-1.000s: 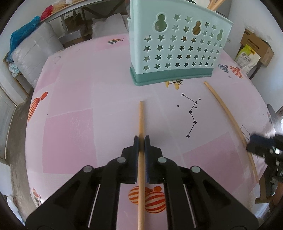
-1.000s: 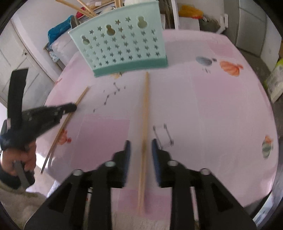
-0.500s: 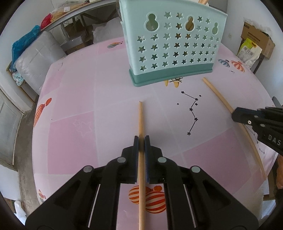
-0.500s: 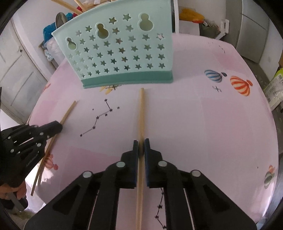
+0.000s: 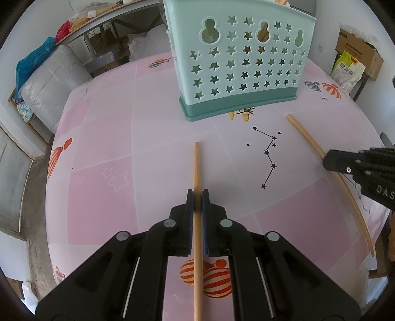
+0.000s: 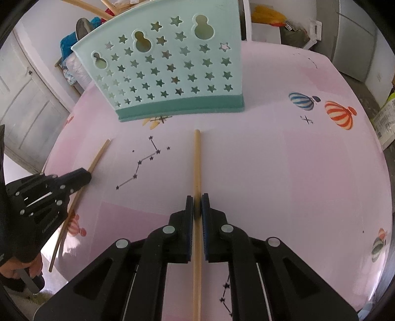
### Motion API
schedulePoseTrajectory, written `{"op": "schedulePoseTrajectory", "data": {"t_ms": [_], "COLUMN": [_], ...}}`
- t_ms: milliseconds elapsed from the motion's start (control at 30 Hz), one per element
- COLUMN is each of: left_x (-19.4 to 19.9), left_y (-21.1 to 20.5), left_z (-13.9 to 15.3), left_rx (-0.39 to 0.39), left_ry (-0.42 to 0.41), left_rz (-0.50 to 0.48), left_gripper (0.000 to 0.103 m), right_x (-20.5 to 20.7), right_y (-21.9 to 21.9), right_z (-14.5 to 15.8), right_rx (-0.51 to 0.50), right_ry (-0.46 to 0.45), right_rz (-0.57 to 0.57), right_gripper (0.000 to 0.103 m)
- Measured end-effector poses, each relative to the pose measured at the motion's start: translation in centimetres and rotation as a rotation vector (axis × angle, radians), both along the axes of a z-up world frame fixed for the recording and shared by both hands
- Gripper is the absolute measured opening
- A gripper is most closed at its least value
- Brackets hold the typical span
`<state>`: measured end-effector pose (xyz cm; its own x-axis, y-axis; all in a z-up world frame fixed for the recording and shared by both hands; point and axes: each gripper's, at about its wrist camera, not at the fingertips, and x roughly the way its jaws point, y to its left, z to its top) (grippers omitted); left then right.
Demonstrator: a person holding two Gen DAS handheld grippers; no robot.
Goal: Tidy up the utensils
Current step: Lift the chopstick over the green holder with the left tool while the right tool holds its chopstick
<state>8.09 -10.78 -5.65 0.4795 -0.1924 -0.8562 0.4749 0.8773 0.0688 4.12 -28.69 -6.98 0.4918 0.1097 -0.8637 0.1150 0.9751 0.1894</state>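
My left gripper (image 5: pixel 197 195) is shut on a wooden chopstick (image 5: pixel 196 168) that points at the mint-green utensil basket (image 5: pixel 242 64). My right gripper (image 6: pixel 197 200) is shut on a second wooden chopstick (image 6: pixel 197 160), whose tip lies just short of the basket (image 6: pixel 172 74). Each gripper shows in the other's view: the right one (image 5: pixel 330 160) at the right edge on its chopstick (image 5: pixel 306 138), the left one (image 6: pixel 85 175) at the left on its chopstick (image 6: pixel 98 155). Several chopsticks stick out of the basket's top (image 6: pixel 84 5).
The round table has a pink cloth (image 5: pixel 111 138) printed with balloons and constellations. Around it stand a grey cushion (image 5: pixel 49 81), cardboard boxes (image 5: pixel 358 54) and a white door (image 6: pixel 27 106). The table's near edge is close behind both grippers.
My right gripper has closed on its chopstick and moved toward the basket. My left gripper has stayed shut on its chopstick and drawn slightly nearer the basket.
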Motion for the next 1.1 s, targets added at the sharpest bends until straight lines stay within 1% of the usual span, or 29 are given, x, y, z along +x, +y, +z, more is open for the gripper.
{"op": "schedulePoseTrajectory", "data": {"t_ms": [233,433,567,633,667,700,767,867,900,967,1000,1067,1100], "left_x": [0.1,0.4,1.0,1.5,1.8,1.8,1.7,1.4,1.2,0.8,0.6,0.2,0.1], "left_y": [-0.1,-0.4,-0.3,0.2,0.6,0.8,1.4,2.2,2.8,3.4,4.0,4.7,4.9], "left_z": [0.0,-0.1,-0.1,0.0,0.1,0.4,1.4,3.3,4.5,6.1,7.4,9.3,10.0], "left_rx": [0.003,0.017,-0.007,-0.058,-0.098,-0.12,-0.152,-0.225,-0.263,-0.315,-0.365,-0.431,-0.452], "left_ry": [-0.002,-0.021,-0.014,0.018,0.043,0.047,0.016,-0.006,-0.024,-0.048,-0.06,-0.083,-0.092], "left_rz": [-0.001,-0.024,-0.025,-0.024,-0.023,-0.023,-0.035,-0.042,-0.045,-0.047,-0.053,-0.063,-0.067], "left_gripper": [0.005,0.005,0.005,0.005,0.005,0.005,0.005,0.005,0.005,0.005,0.005,0.005,0.005], "right_x": [1.3,1.4,1.3,1.4,1.4,1.4,1.4,1.3,1.3,1.2,1.1,1.1,1.1], "right_y": [-0.1,0.0,0.0,0.1,0.1,0.1,0.0,-0.2,-0.2,-0.4,-0.4,-0.4,-0.4], "right_z": [0.0,-0.1,-0.1,-0.2,-0.2,-0.2,-0.2,-0.3,-0.3,-0.3,-0.3,-0.3,-0.3], "right_rx": [-0.006,-0.01,-0.004,0.004,0.007,0.011,0.018,0.028,0.028,0.029,0.029,0.029,0.028], "right_ry": [-0.005,-0.019,-0.026,-0.03,-0.03,-0.032,-0.036,-0.041,-0.042,-0.044,-0.044,-0.044,-0.044], "right_rz": [0.002,-0.005,-0.014,-0.021,-0.023,-0.026,-0.029,-0.033,-0.032,-0.031,-0.03,-0.028,-0.028], "right_gripper": [0.008,0.008,0.008,0.008,0.008,0.008,0.008,0.008,0.008,0.008,0.008,0.008,0.008]}}
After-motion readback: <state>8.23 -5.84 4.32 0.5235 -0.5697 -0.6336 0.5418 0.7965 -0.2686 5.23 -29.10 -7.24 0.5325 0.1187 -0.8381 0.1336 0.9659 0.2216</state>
